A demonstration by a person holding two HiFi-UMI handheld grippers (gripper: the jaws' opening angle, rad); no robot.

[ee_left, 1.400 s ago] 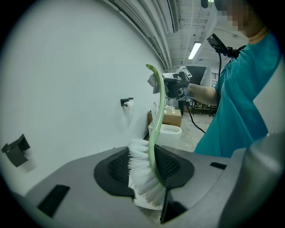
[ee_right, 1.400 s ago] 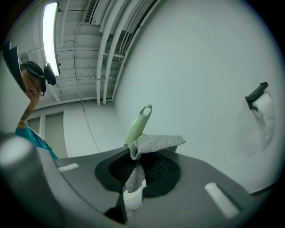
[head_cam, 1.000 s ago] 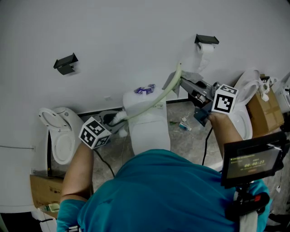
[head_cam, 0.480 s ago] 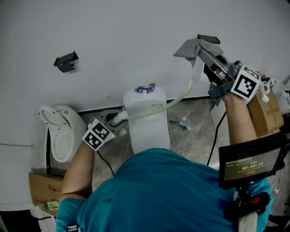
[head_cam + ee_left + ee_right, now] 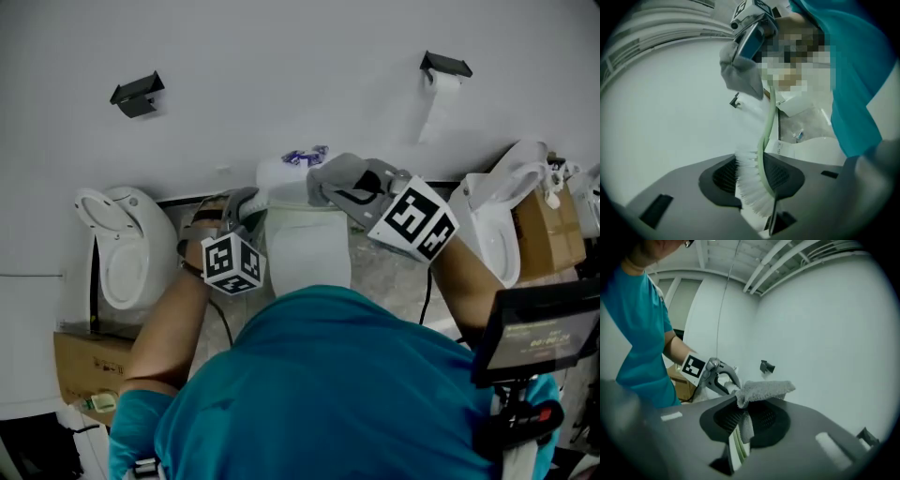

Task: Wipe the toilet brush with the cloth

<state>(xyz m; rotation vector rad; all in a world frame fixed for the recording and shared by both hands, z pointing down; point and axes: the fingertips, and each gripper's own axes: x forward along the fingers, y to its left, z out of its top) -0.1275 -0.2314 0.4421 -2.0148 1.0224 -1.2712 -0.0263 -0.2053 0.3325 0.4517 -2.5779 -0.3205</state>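
Toilet brush is up close with its white bristle head pinched in the left gripper, jaws closed onto it. The pale green handle runs up and away until its far end vanishes under the grey cloth. Right gripper has its jaws clamped on that cloth with a pale green strip poking out below, probably the handle but hard to say, and from the head view the brush is mostly buried behind both grippers, over the white toilet by the wall.
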